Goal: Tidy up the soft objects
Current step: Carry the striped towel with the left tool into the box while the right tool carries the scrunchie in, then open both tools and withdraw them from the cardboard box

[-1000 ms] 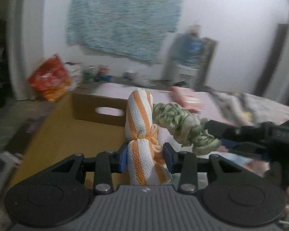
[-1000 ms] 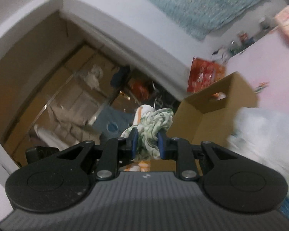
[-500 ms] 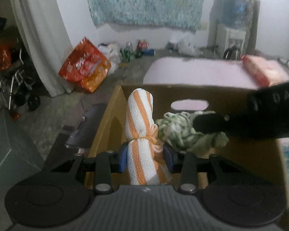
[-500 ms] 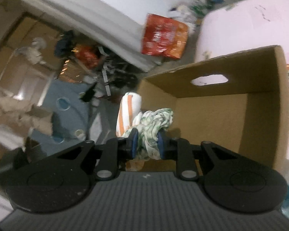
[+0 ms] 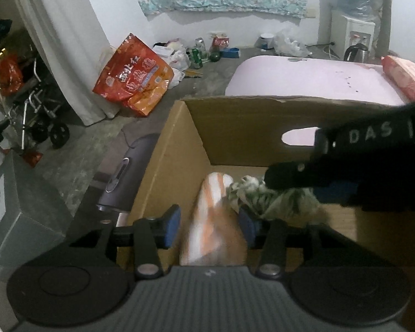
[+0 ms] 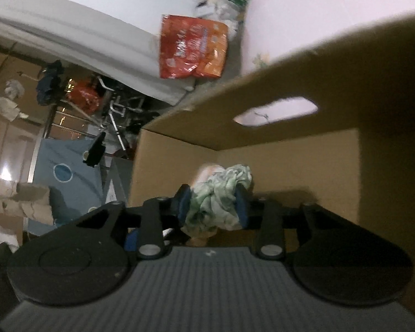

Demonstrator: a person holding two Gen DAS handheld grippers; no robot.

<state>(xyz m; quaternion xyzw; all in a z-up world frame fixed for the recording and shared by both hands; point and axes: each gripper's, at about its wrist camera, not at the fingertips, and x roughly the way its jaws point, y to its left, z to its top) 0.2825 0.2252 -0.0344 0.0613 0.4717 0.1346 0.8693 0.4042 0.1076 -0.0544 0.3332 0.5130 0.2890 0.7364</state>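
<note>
An open cardboard box lies below both grippers. My left gripper hangs over the box's left side with its jaws opening. The rolled orange-and-white striped towel is blurred between the pads, with a gap at the left pad. My right gripper is also inside the box, its jaws opening while the pads still touch a bunched green-and-white cloth. In the left wrist view its black fingers reach in from the right over that cloth. The towel's end shows behind the cloth.
A pale pink padded surface lies behind the box. On the concrete floor are a red-orange snack bag, bottles and litter. A wheeled metal frame stands left, a dark device beside the box, and a water dispenser far right.
Both grippers came down over the box and now reach inside it. Both pairs of jaws have widened; the striped towel has come loose from the left pad and blurs downward.
</note>
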